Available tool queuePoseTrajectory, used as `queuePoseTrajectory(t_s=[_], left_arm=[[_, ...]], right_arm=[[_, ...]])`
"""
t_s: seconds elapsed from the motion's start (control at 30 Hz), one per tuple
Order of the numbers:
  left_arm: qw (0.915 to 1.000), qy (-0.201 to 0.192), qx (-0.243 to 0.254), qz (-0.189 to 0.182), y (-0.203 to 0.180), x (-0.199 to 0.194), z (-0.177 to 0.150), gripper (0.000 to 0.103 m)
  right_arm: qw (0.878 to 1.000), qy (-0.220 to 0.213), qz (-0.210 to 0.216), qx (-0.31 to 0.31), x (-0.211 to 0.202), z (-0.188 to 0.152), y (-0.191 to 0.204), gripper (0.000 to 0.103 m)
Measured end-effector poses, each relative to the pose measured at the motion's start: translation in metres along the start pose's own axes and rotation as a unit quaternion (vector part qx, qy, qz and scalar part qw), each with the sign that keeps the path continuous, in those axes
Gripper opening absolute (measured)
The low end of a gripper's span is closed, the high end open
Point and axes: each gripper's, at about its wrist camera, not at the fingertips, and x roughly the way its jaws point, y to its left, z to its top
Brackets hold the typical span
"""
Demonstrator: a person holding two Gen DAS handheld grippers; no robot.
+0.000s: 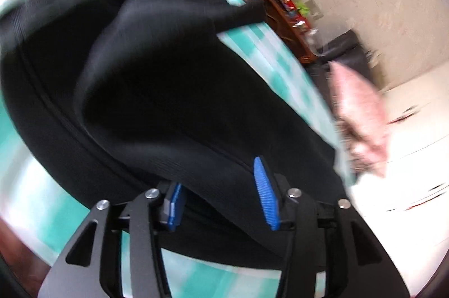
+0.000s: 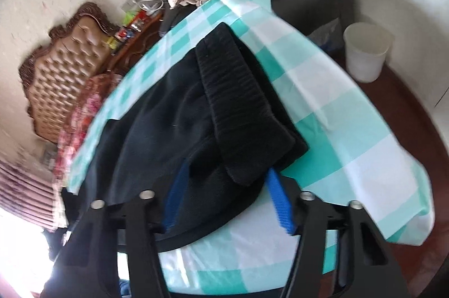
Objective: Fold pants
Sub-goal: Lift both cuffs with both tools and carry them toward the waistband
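Looks like a mid-fold moment – the black pants [image 2: 196,112] are lying bunched on the teal-and-white checked cloth [image 2: 331,112] covering the table, with the ribbed waistband [image 2: 241,107] doubled over the top of the heap at the right side.

The left gripper [image 1: 221,197] is seen with its jaws partly apart, blue pads [image 1: 265,194] straddling a raised fold of the fabric. No pinching can be made out; the cloth seems to sit loosely between them. The right gripper [image 2: 227,202] is also part-open, its pads either side of the waistband's near corner. Whether the cloth is actually pressed there can't be told, since the fabric hides the inner faces.

The step in hand is judged to be a re-grip: fresh edges being picked before the next fold. For the next move, both jaws would need to be closed on a clean edge, not a lump, and the layers kept aligned.

Material notes – the pants look like a soft, matte, fleecy knit, thick and floppy, likely to sag and slide. The waistband is stiffer and ridged. The tablecloth is smooth and thin, so it could get dragged along.
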Motion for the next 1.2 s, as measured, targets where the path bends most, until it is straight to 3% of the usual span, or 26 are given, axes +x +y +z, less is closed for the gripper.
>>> queuePoseTrajectory(t_s=[0.03, 0.07, 0.13, 0.2, 0.3, 0.4, 0.43, 0.47, 0.5, 0.53, 0.6, 0.67, 0.7, 0.73, 0.77, 0.83, 0.87, 0.9, 0.93, 0.97, 1.0, 1.07, 1.13, 1.2], left_arm=[[0.9983, -0.013, 0.029, 0.049, -0.005, -0.002, 0.005, 0.048], [0.9960, -0.022, 0.043, 0.075, -0.006, -0.002, 0.008, 0.048], [0.9859, -0.035, 0.079, 0.143, -0.013, -0.003, 0.016, 0.048], [0.9778, -0.045, 0.107, 0.174, -0.022, -0.006, 0.017, 0.049], [0.9480, -0.081, 0.170, 0.257, -0.036, -0.012, 0.011, 0.055], [0.9184, -0.113, 0.217, 0.311, -0.045, -0.016, 0.008, 0.058], [0.9111, -0.119, 0.232, 0.319, -0.051, -0.015, 0.009, 0.061], [0.9020, -0.121, 0.252, 0.329, -0.063, -0.010, 0.011, 0.071], [0.8898, -0.120, 0.279, 0.341, -0.070, -0.004, 0.010, 0.077], [0.8664, -0.118, 0.322, 0.363, -0.081, 0.010, 0.012, 0.081], [0.8295, -0.118, 0.369, 0.402, -0.088, 0.032, 0.013, 0.081], [0.7979, -0.091, 0.400, 0.441, -0.087, 0.066, 0.022, 0.077], [0.7928, -0.079, 0.404, 0.449, -0.085, 0.078, 0.026, 0.068], [0.7941, -0.072, 0.401, 0.451, -0.083, 0.085, 0.030, 0.035], [0.8123, -0.071, 0.378, 0.438, -0.082, 0.082, 0.038, 0.013], [0.8710, -0.104, 0.316, 0.362, -0.081, 0.044, 0.056, 0.011], [0.8936, -0.120, 0.284, 0.326, -0.077, 0.024, 0.064, 0.011], [0.9281, -0.144, 0.226, 0.258, -0.065, -0.013, 0.072, 0.011], [0.9570, -0.159, 0.159, 0.184, -0.044, -0.046, 0.078, 0.011], [0.9729, -0.167, 0.098, 0.127, -0.022, -0.068, 0.082, 0.011], [0.9828, -0.170, 0.025, 0.068, 0.010, -0.090, 0.083, 0.011], [0.9862, -0.144, -0.080, 0.011, 0.071, -0.103, 0.078, 0.010], [0.9831, -0.104, -0.149, -0.024, 0.121, -0.088, 0.069, 0.010], [0.9784, -0.083, -0.184, -0.042, 0.149, -0.072, 0.062, 0.010]], right_arm=[[1.000, -0.001, -0.006, -0.002, 0.000, 0.000, 0.000, 0.043], [1.000, -0.002, -0.009, -0.004, 0.001, 0.000, 0.000, 0.041], [1.000, -0.003, -0.014, -0.006, 0.001, 0.001, -0.001, 0.037], [1.000, -0.005, -0.016, -0.009, 0.000, 0.000, -0.001, 0.035], [1.000, -0.006, -0.019, -0.011, 0.001, -0.001, 0.000, 0.034], [1.000, -0.008, -0.013, -0.004, -0.001, -0.003, -0.002, 0.035], [1.000, -0.006, -0.010, -0.003, 0.000, -0.002, -0.003, 0.036], [1.000, -0.005, -0.008, -0.003, 0.001, -0.001, -0.003, 0.038], [1.000, -0.005, -0.008, -0.004, 0.001, -0.001, -0.002, 0.038], [1.000, -0.004, -0.009, -0.005, 0.001, 0.000, -0.001, 0.038], [1.000, -0.002, -0.009, -0.005, 0.003, 0.002, 0.000, 0.041], [1.000, -0.001, -0.009, -0.004, 0.004, 0.004, 0.001, 0.041], [1.000, -0.001, -0.010, -0.008, 0.004, 0.005, 0.001, 0.041], [1.000, -0.002, -0.015, -0.011, 0.004, 0.005, 0.002, 0.037], [1.000, -0.004, -0.018, -0.011, 0.003, 0.006, 0.002, 0.030], [1.000, -0.008, -0.007, -0.003, -0.001, 0.008, 0.001, 0.025], [1.000, -0.011, -0.004, -0.004, -0.004, 0.008, 0.002, 0.023], [1.000, -0.016, 0.005, -0.005, -0.010, 0.010, 0.004, 0.022], [1.000, -0.020, 0.013, -0.005, -0.015, 0.012, 0.005, 0.022], [0.999, -0.024, 0.021, -0.006, -0.020, 0.013, 0.006, 0.021], [0.999, -0.031, 0.031, -0.006, -0.026, 0.014, 0.008, 0.021], [0.999, -0.035, 0.039, -0.002, -0.028, 0.017, 0.008, 0.021], [0.999, -0.031, 0.034, 0.004, -0.021, 0.019, 0.007, 0.021], [0.999, -0.018, 0.023, 0.016, -0.011, 0.018, 0.004, 0.021]])
